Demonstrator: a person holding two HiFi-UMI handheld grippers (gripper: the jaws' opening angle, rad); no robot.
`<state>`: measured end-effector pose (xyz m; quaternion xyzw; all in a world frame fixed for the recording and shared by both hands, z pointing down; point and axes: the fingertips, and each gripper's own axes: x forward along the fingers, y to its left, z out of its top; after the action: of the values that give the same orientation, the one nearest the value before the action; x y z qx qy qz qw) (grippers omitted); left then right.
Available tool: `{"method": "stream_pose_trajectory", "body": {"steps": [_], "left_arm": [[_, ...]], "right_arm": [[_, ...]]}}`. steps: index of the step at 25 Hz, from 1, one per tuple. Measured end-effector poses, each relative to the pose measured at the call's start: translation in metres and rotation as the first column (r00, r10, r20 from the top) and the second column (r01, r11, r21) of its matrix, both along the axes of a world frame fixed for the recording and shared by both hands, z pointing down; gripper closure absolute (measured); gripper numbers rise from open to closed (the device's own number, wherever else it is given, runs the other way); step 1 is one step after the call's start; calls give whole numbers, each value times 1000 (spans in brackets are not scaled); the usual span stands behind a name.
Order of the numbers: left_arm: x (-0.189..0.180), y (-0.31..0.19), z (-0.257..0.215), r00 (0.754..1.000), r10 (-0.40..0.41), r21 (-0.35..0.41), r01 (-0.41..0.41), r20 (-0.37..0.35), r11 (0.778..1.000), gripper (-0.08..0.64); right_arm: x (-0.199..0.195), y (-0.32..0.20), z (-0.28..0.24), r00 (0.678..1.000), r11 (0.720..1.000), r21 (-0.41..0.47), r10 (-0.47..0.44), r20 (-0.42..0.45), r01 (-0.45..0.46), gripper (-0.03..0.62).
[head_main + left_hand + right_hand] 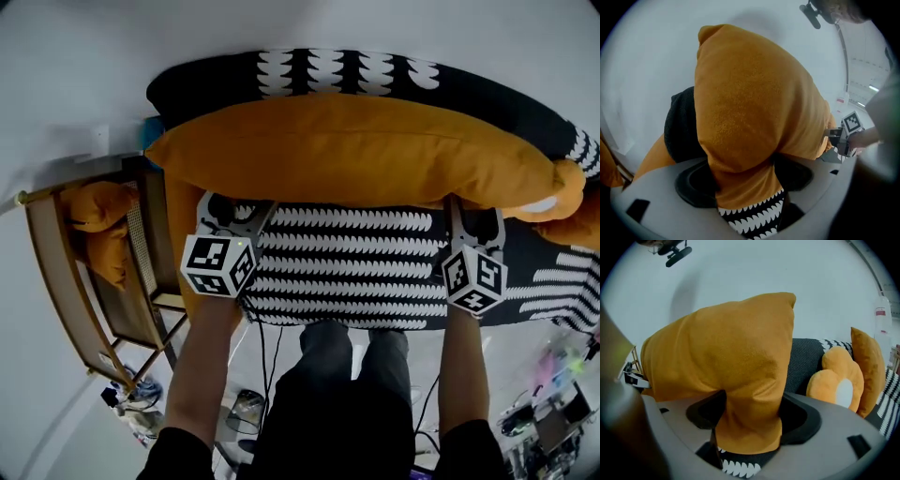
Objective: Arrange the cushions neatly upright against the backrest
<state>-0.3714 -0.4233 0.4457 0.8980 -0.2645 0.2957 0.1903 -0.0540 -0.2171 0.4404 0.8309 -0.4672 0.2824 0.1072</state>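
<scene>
Orange cushion on b/w sofa, white wall; L gripper, R gripper jaws clamp it.

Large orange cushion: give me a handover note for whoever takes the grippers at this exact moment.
Left gripper: shut on the large orange cushion, lower edge, one end.
Right gripper: shut on the same edge, other end.
The cushion lies lengthwise in front of the backrest; whether it bears on the seat is unclear.
Done: flower cushion and second orange cushion stand at the backrest's right end.
Left: release, check it stands upright; something orange, perhaps cushions, sits on the wooden rack at the left.
</scene>
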Motion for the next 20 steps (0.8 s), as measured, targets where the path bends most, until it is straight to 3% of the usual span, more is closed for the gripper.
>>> {"method": "stream_pose_trajectory", "body": {"steps": [7, 11, 17, 20], "left_arm": [[-13, 7, 0, 999, -48, 5, 48, 6, 999, 176], [-32, 15, -17, 996, -88, 23, 89, -25, 996, 173], [-39, 60, -90, 995, -46, 73, 53, -93, 996, 175], [-34, 90, -145, 990, -13, 115, 30, -140, 993, 213]], "right_arm": [[-1, 11, -3, 999, 999, -16, 40, 7, -40, 222], [-6, 30, -19, 997, 997, 12, 75, -9, -75, 212], [-41, 59, -95, 998, 997, 75, 30, -62, -26, 262], [-59, 77, -142, 997, 994, 111, -10, -79, 18, 302]]}}
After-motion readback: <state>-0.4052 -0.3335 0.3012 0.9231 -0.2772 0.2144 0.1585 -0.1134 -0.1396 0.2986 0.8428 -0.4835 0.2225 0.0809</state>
